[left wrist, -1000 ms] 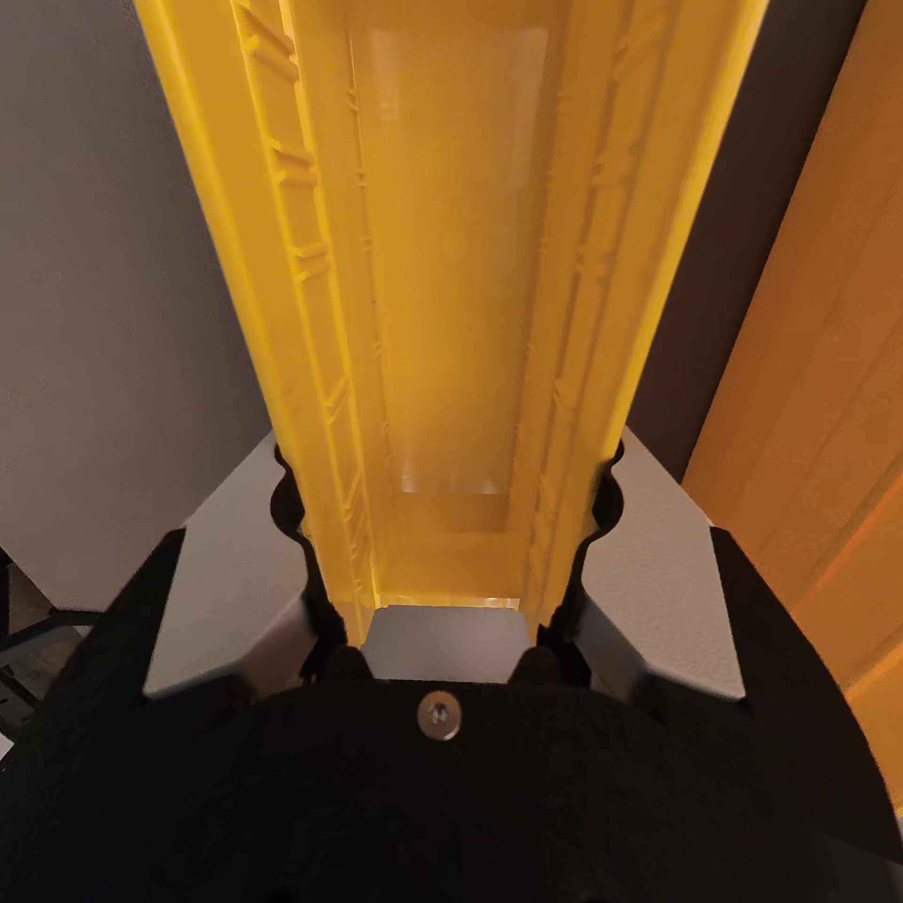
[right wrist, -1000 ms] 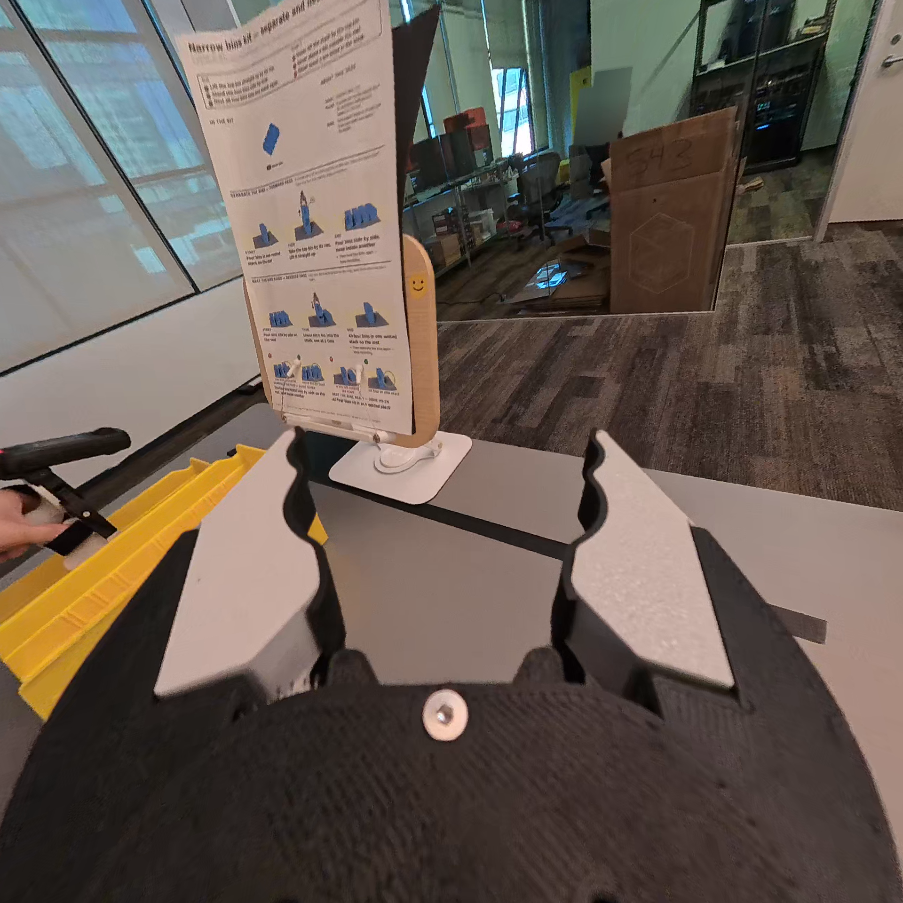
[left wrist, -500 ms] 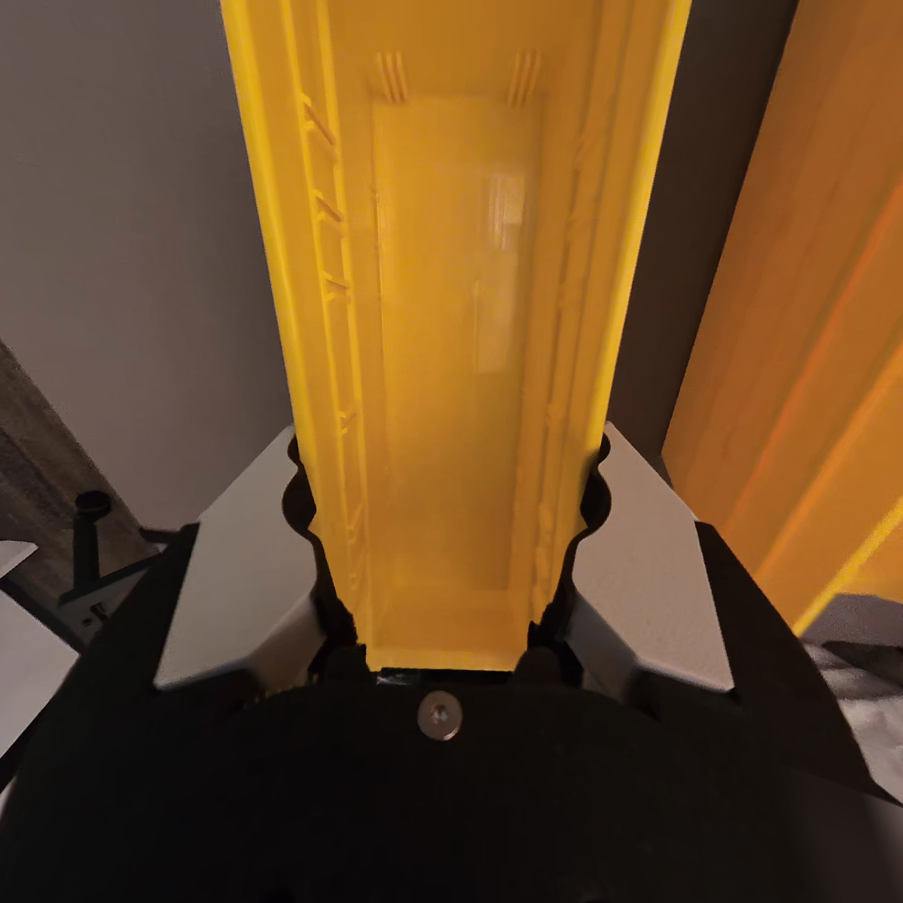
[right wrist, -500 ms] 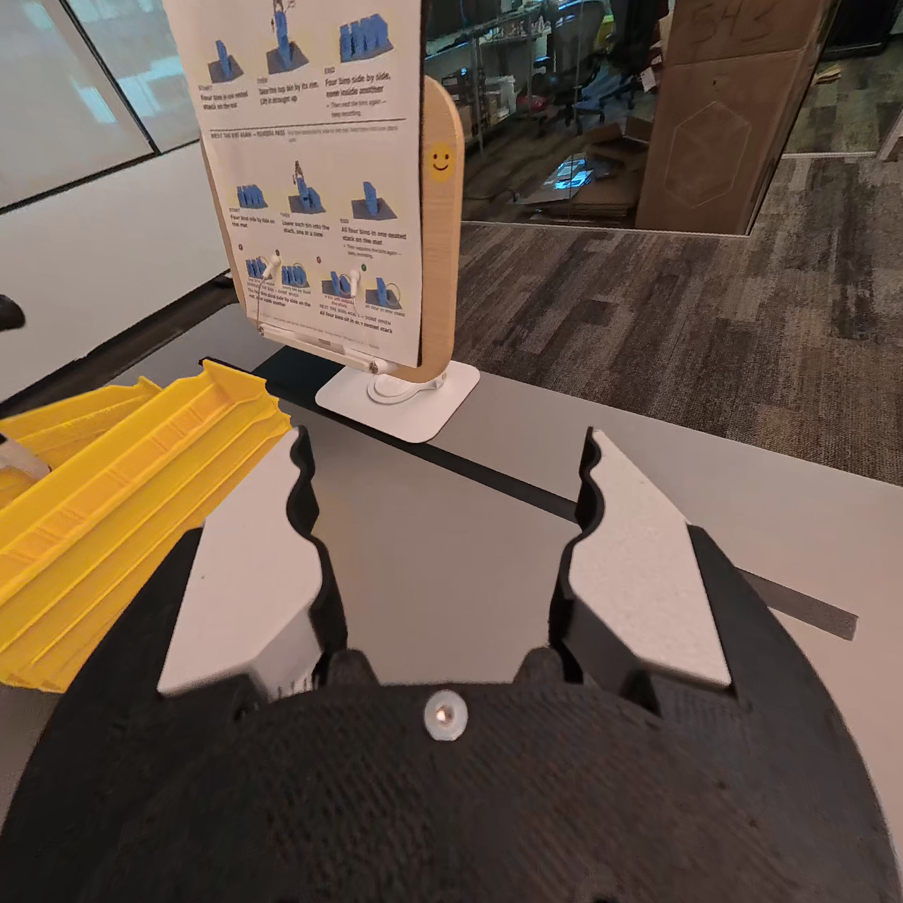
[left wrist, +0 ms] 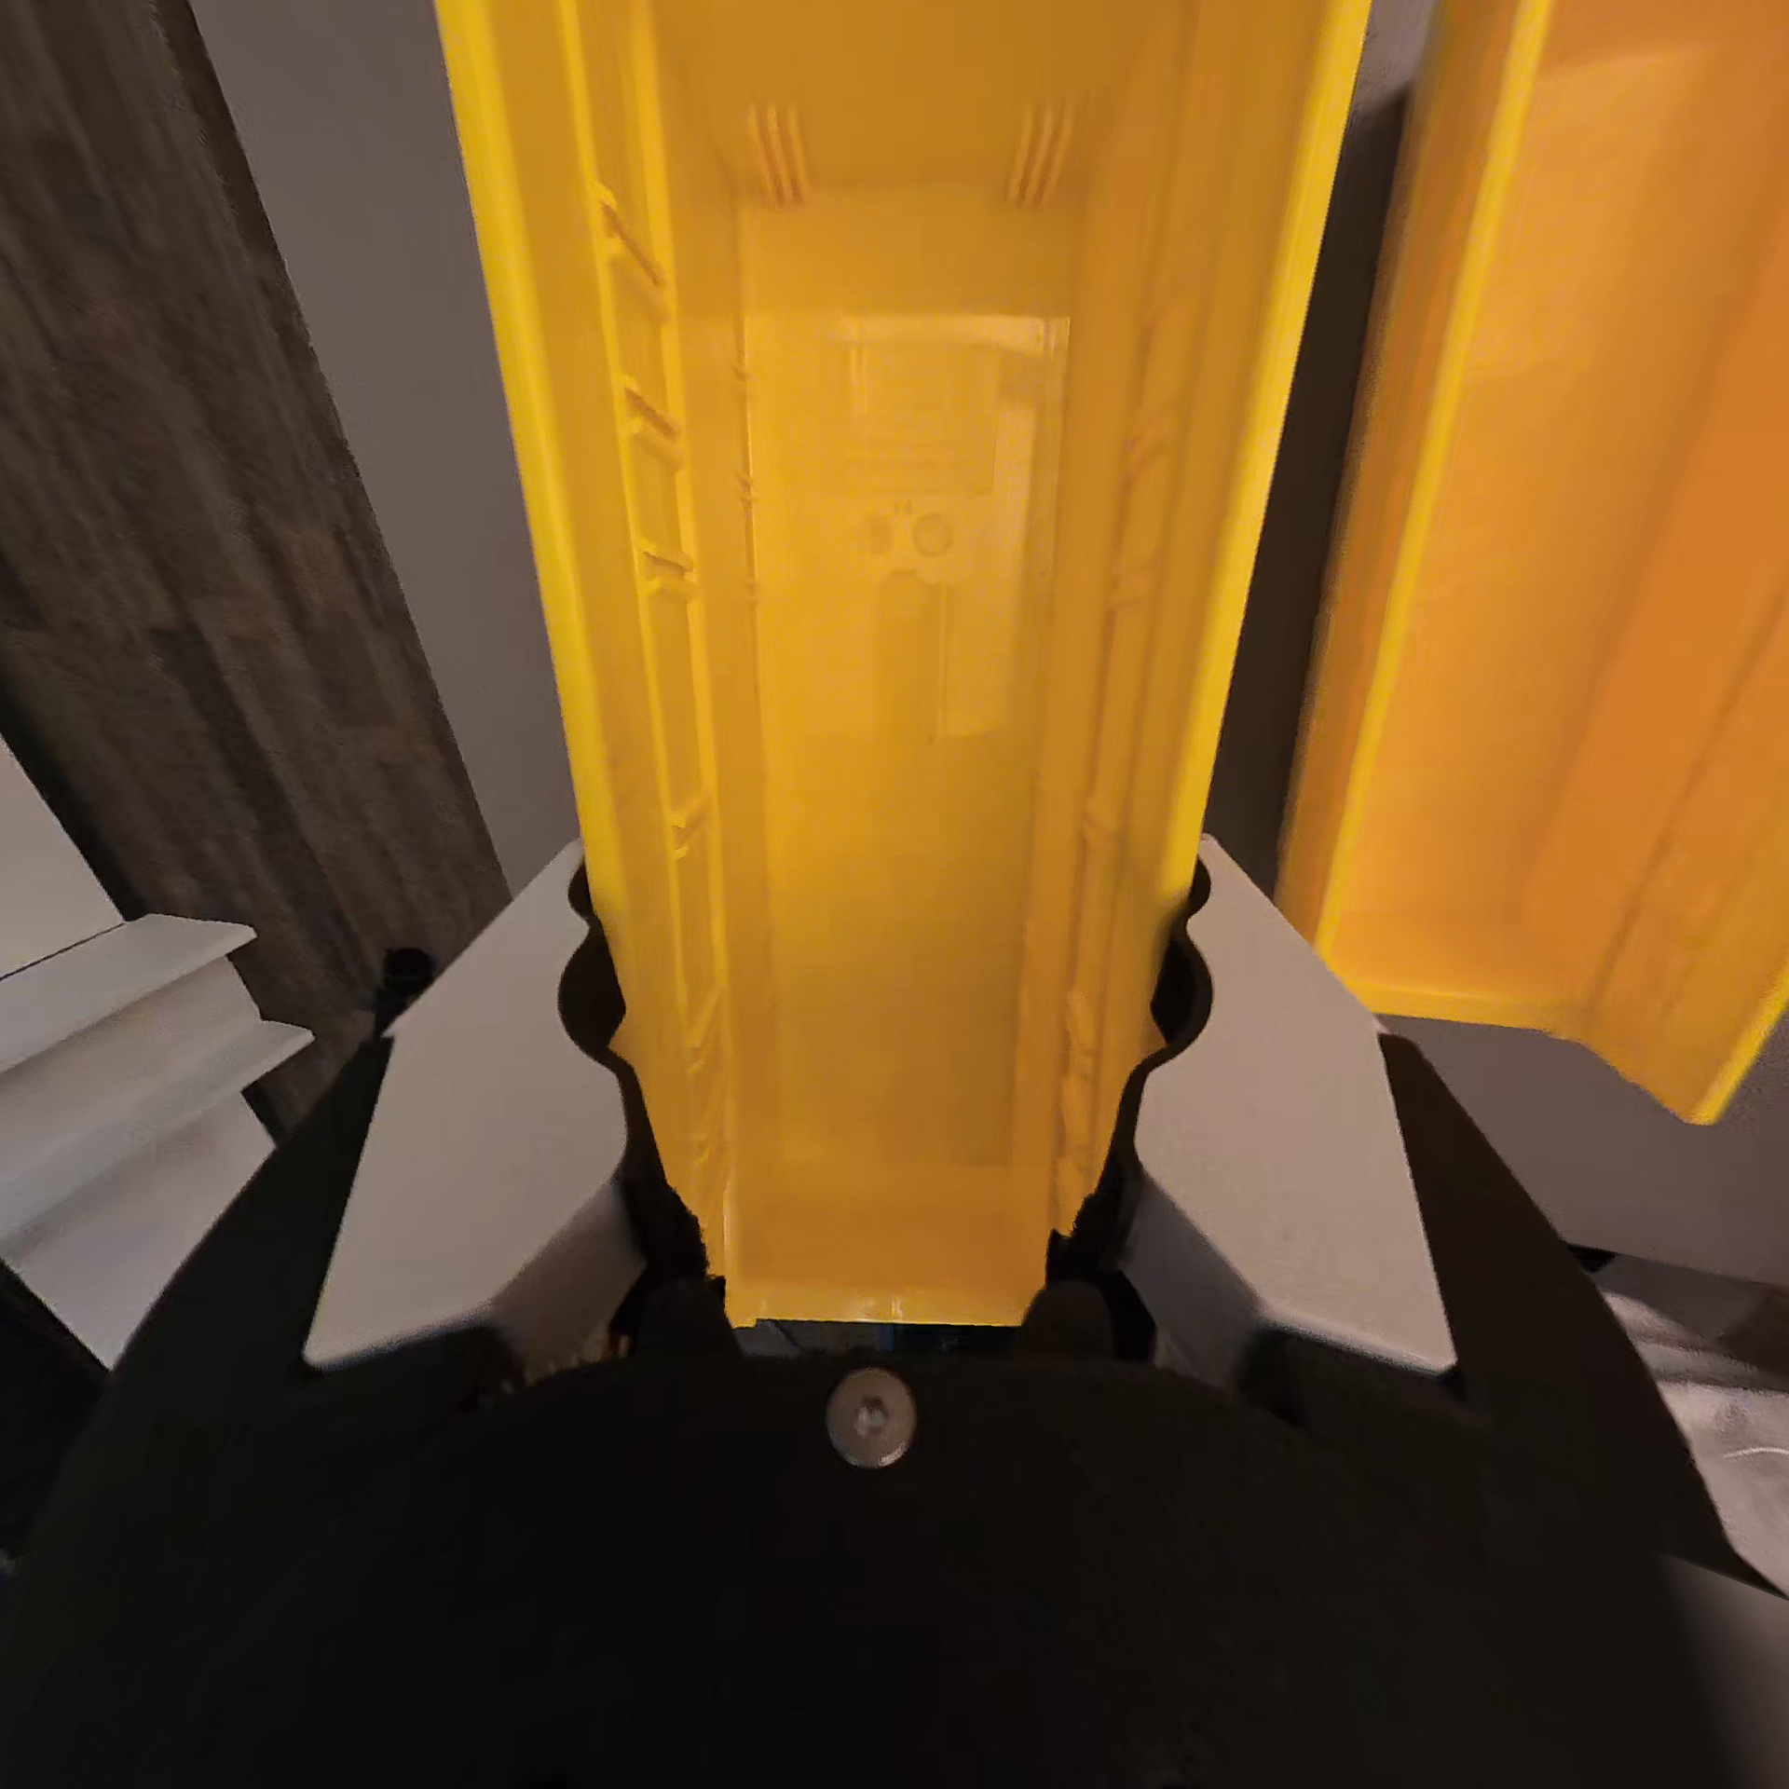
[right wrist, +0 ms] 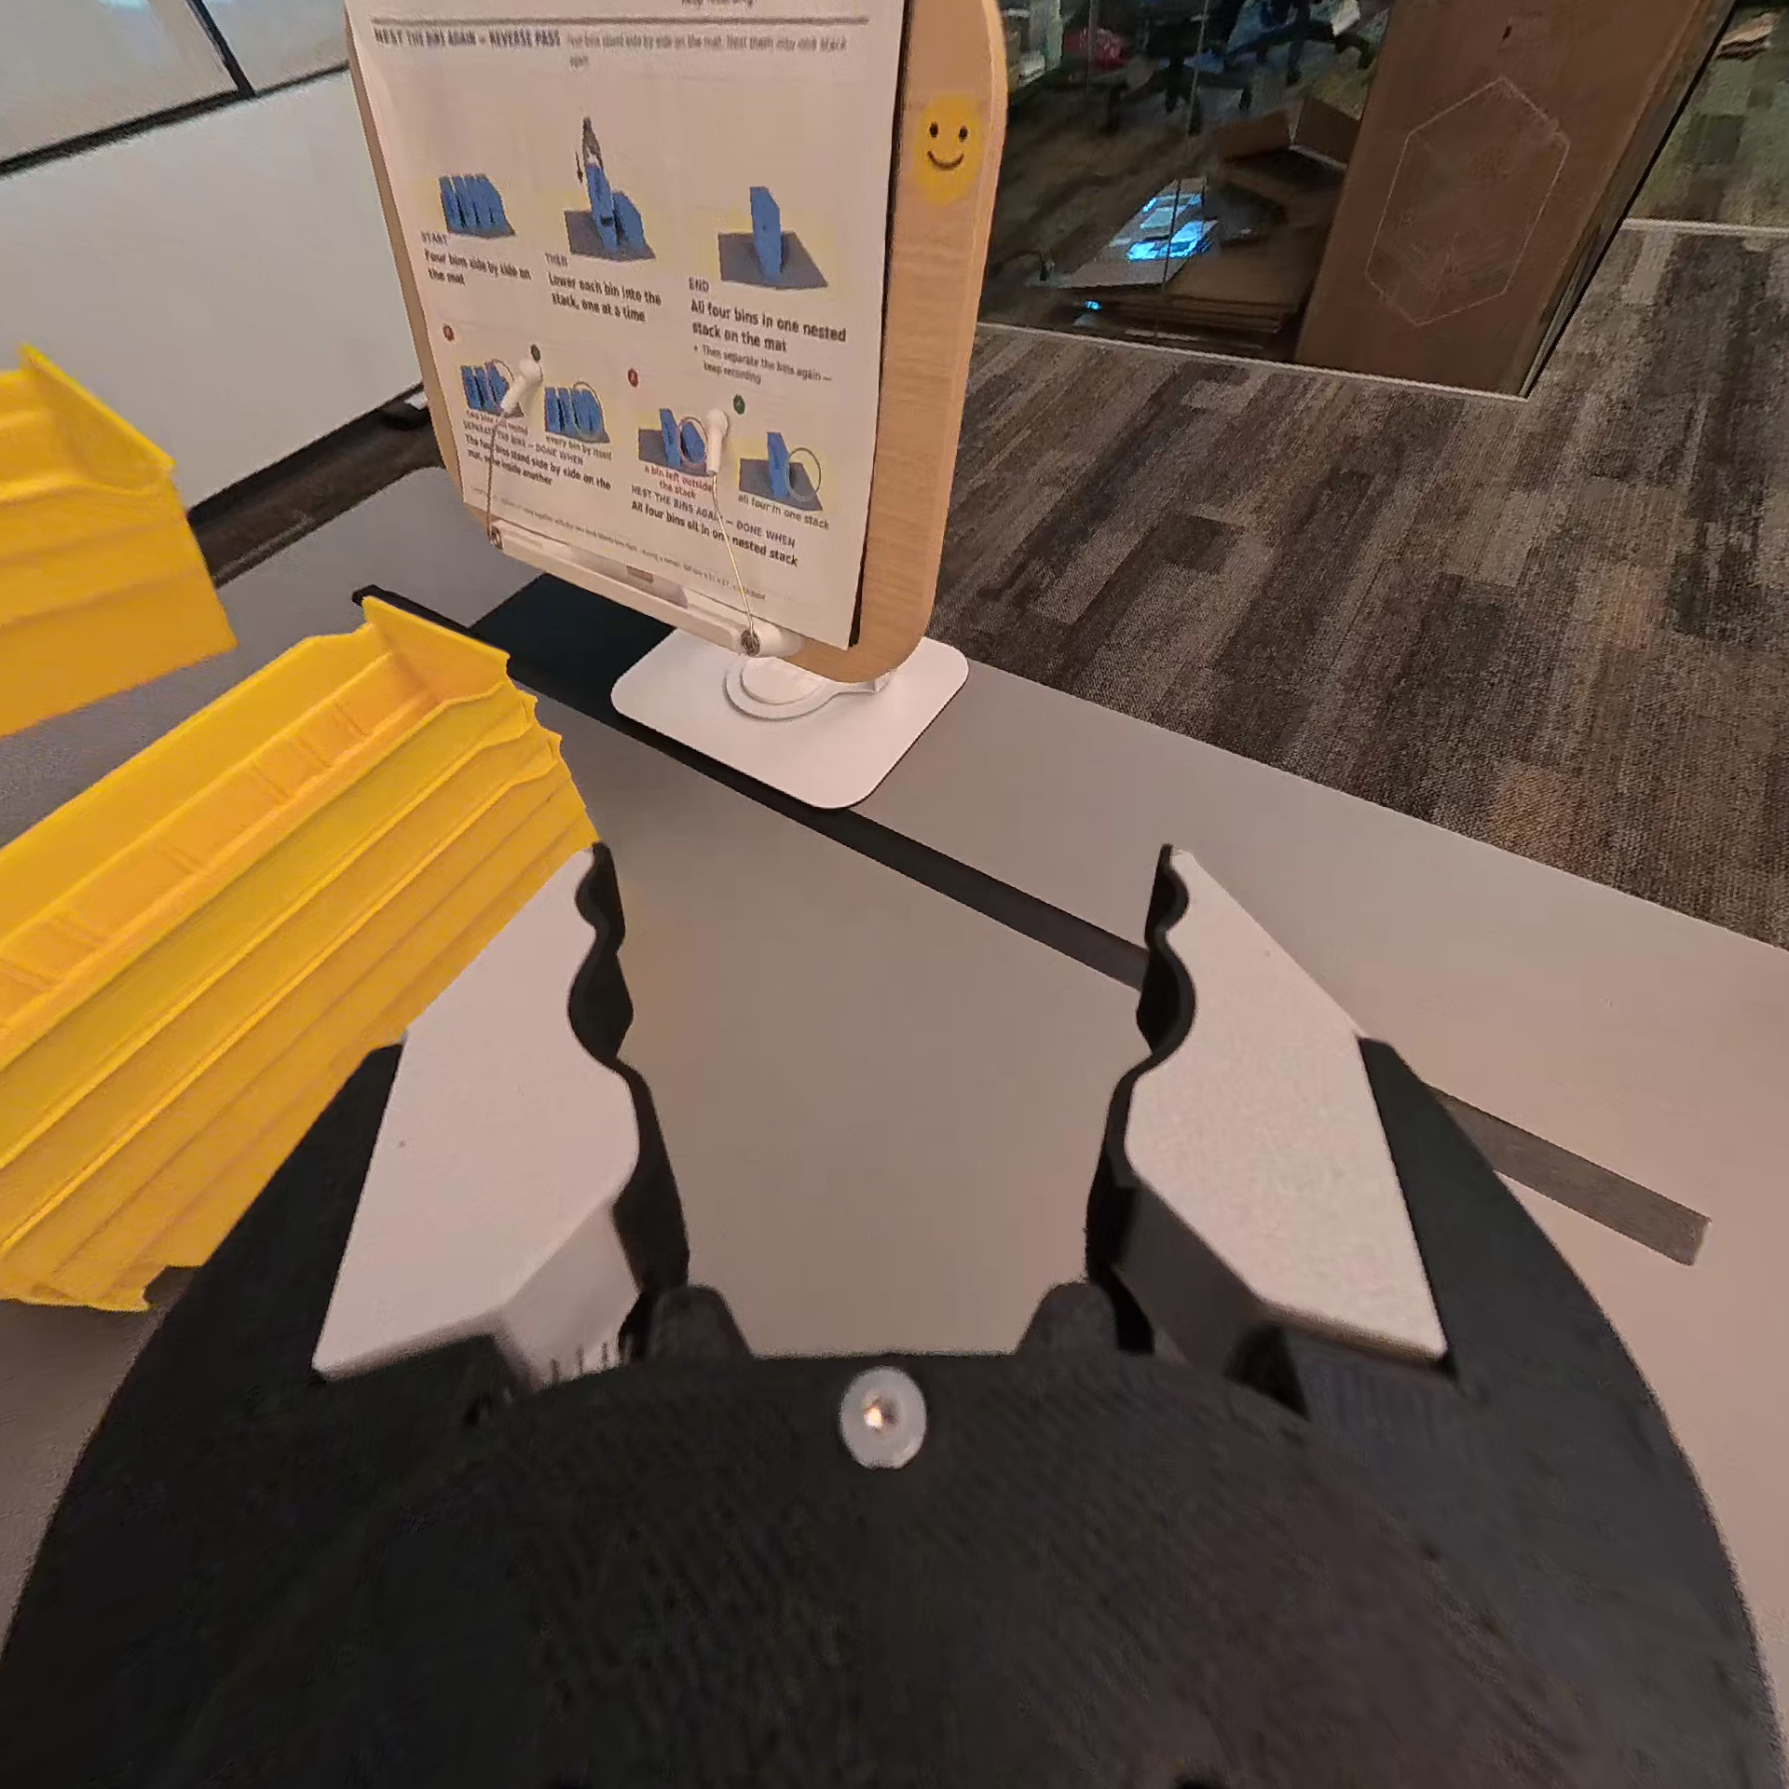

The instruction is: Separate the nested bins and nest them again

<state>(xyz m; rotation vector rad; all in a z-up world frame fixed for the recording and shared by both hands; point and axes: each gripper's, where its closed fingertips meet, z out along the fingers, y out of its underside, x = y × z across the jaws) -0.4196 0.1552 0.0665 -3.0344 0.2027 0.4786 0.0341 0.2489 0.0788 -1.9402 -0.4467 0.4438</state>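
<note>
1. Table [right wrist: 1258, 871]: grey top with a dark strip across it; the largest free ground for setting bins down lies ahead of my right claw; I judge that the place to stand the separated bin, clear of the stack and of the sign.
2. Nested stack [right wrist: 242, 920]: yellow bins, one inside another, lying on the table just left of my right claw; in the left wrist view a yellow stack [left wrist: 1549, 581] shows just to the right of the bin I hold; whether it touches that bin I cannot tell.
3. Held bin [left wrist: 900, 678]: one long narrow yellow bin, open side toward the camera, its near end deep in my left claw; in the right wrist view a yellow bin end [right wrist: 87, 542] hangs above the table at far left, apart from the stack; I judge separation to be the step in hand.
4. Left claw [left wrist: 891, 910]: spread wide; both pads pressed on the bin's outer rims; advice to myself: keep the squeeze even, carry the bin level, lower it flat before letting go, so the long free end does not swing into the stack.
5. Right claw [right wrist: 876, 929]: spread wide, nothing between its fingers, hovering over bare table; best used to steady the stack.
6. Instruction sign [right wrist: 658, 290]: upright on a white base [right wrist: 823, 736] beyond the strip; keep the bin's far end away from it.
</note>
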